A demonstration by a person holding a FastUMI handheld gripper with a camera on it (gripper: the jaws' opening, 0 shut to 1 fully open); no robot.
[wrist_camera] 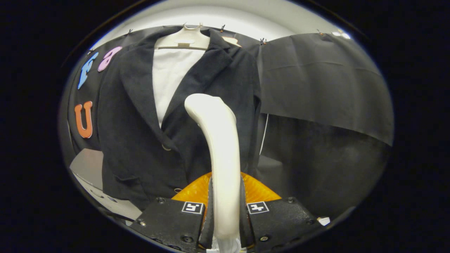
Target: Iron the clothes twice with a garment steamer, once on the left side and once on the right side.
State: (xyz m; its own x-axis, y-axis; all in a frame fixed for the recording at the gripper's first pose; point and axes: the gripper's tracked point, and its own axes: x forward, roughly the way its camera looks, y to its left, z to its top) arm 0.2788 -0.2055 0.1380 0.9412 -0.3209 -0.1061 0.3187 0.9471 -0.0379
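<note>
Open room right of the jacket (140, 116), just black cloth wall (316, 91) there; grey bench (88, 165) corner low left. Jacket hangs on a pale hanger (184, 38) over a white shirt (170, 77). Claw (225, 207) clamped on the steamer (219, 147) handle, both fingers pressing; head sits at the jacket's front, right of the lapel.

Gripper (225, 207): two blocky carriages with a matte, grainy finish, one per finger. Each carries a small square black-and-white tag (192, 207) on its inner top corner. Round screw heads (187, 239) sit along the edges and corners. A ribbed, translucent orange shell (258, 191) fans out behind the fingers.
</note>
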